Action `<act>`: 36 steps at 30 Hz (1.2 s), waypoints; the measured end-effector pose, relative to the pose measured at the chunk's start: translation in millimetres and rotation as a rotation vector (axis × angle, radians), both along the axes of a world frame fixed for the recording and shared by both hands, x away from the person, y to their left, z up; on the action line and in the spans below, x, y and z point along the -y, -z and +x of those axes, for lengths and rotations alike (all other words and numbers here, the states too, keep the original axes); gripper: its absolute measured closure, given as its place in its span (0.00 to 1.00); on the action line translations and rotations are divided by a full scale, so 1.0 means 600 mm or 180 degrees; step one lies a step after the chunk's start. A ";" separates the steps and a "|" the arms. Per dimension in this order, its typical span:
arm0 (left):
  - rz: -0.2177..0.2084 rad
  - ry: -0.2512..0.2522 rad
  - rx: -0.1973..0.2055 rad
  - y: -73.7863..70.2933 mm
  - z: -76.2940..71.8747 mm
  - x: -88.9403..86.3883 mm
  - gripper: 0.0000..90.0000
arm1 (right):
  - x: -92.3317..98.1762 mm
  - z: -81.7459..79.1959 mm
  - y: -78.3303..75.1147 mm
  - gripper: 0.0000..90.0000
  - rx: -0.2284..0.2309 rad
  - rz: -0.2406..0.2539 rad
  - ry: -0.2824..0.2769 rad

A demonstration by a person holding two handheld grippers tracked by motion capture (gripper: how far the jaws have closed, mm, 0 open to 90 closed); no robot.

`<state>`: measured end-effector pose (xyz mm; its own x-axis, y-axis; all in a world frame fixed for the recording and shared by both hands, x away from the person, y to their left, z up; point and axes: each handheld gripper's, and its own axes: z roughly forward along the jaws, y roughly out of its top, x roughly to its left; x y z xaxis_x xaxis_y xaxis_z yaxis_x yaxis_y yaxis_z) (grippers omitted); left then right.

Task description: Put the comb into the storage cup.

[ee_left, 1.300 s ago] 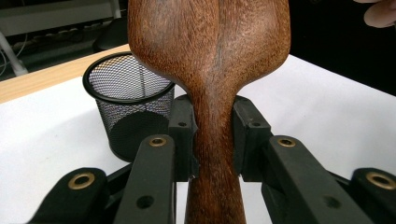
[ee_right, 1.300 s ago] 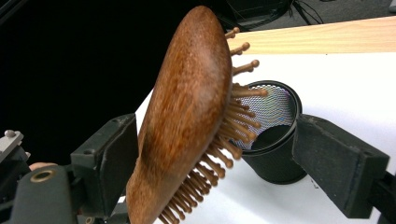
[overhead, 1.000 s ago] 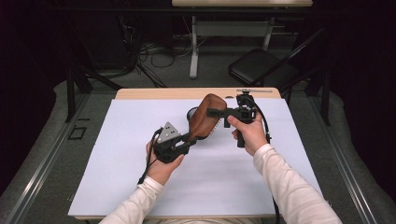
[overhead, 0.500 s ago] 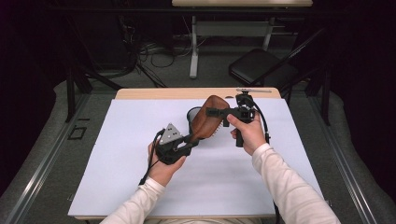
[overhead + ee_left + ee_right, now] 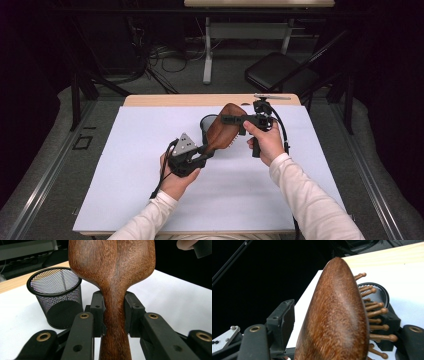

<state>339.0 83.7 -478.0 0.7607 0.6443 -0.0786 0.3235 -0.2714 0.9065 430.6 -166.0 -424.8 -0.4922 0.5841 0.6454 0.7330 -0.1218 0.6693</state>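
- High view: a black mesh cup [image 5: 206, 125] is seen standing on the white bench [image 5: 125, 165] just behind the left gripper [image 5: 202, 151], partly hidden by the wooden hairbrush [image 5: 225, 131]. The brush is held above the bench between both grippers, its handle at the left gripper and its head reached from the side by the right gripper [image 5: 231, 120]. A dark folding chair [image 5: 280, 75], cables and a further desk are seen on the grey floor beyond the bench.
- Left gripper view: the brush handle [image 5: 115, 322] is clamped between the pads, the jaws narrowly apart around it, and the broad back of the head rises straight ahead. The mesh cup [image 5: 56, 296] stands ahead and to the left on the white sheet, apart from the jaws.
- Right gripper view: the brush head [image 5: 334, 317] lies between the jaws, which have just been closing. A gap is seen at the left pad [image 5: 283, 320]; the right pad [image 5: 390, 325] lies among the bristle pins. The cup rim [image 5: 377, 293] shows behind the pins.
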 end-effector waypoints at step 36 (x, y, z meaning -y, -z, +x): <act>0.0041 0.0015 -0.0030 0.012 0.007 0.002 0.80 | 0.011 0.011 0.013 0.50 -0.0311 0.0224 -0.0011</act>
